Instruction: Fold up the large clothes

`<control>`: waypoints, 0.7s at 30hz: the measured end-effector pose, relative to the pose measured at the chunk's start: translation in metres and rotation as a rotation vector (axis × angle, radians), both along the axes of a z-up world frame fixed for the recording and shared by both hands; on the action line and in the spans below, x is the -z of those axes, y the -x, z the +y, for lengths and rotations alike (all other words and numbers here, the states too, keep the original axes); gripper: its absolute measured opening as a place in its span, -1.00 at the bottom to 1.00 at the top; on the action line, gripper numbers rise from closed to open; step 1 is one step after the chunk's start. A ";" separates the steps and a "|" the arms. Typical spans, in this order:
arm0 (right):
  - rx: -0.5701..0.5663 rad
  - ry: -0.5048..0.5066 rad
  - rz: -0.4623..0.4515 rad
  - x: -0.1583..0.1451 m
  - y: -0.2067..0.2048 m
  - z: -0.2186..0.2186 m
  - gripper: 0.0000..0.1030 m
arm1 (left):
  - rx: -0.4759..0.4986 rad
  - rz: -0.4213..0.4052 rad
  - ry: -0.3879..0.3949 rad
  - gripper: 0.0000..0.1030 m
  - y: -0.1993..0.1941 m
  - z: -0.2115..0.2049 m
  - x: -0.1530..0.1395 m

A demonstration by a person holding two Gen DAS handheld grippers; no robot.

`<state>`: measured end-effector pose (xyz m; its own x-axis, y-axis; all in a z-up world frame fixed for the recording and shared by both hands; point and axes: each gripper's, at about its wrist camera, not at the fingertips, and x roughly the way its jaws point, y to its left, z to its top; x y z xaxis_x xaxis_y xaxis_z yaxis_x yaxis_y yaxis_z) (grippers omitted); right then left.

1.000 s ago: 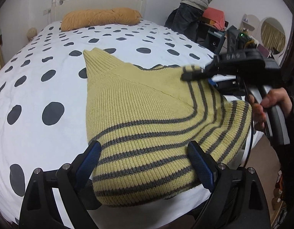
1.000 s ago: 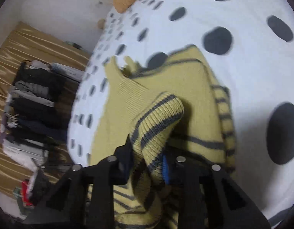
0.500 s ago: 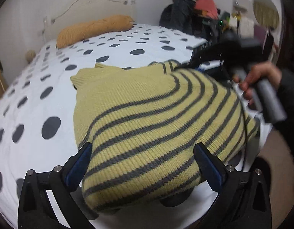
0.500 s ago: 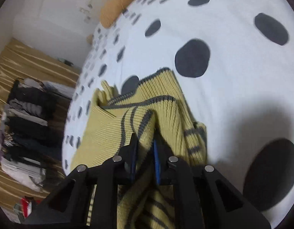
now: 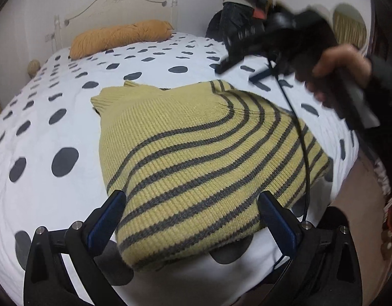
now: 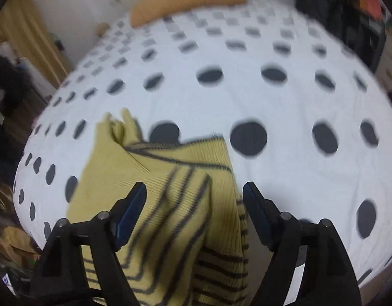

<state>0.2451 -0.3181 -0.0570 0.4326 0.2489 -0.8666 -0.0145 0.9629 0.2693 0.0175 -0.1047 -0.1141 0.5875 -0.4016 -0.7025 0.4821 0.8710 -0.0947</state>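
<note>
Left wrist view: left gripper (image 5: 192,209) has its fingers spread wide, empty, straddling the near folded edge of the sweater (image 5: 196,163). Half a second ago the right gripper (image 5: 249,72) was clamped on the sweater's far edge; now it is lifted off, blurred, above and behind the sweater, fingers apart, with the hand (image 5: 341,74) on its handle. A black cable (image 5: 304,137) hangs from it across the sweater's right side. The sweater lies flatter than before, folded, on the polka-dot bedspread (image 5: 43,127), near the foot edge. Only this view shows a person (image 5: 239,2) standing beyond the sweater by the bed's far corner, and the white headboard (image 5: 114,2). An orange pillow (image 5: 119,37) lies far behind the sweater.

Right wrist view: right gripper (image 6: 194,214) now has its fingers wide apart, nothing between the pads; earlier they were pinched on a knit fold. Frame motion-blurred. Sweater (image 6: 155,204) sits just below the fingers, yellow-green rib knit with dark grey stripes, one layer folded over another, collar at the far left. Only here: a gold curtain (image 6: 30,33) left of the sweater.
</note>
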 end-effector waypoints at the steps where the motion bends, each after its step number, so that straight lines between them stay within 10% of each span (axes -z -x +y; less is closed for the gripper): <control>1: -0.004 -0.069 0.059 0.014 0.000 -0.011 0.52 | -0.006 0.009 0.019 0.98 -0.001 0.003 -0.001; 5: -0.061 -0.326 0.086 0.034 0.003 -0.011 0.38 | -0.039 0.059 0.106 0.98 -0.007 0.015 -0.004; 7: -0.135 -0.318 0.078 0.033 0.004 -0.001 -0.38 | -0.055 0.073 0.123 0.98 -0.009 0.018 -0.003; 9: -0.141 -0.304 0.104 0.037 0.003 0.003 -0.67 | -0.065 0.079 0.120 0.98 -0.008 0.018 -0.002; 21: -0.105 0.102 -0.142 -0.023 0.040 0.006 -0.75 | -0.115 0.213 0.292 0.98 -0.008 0.043 -0.004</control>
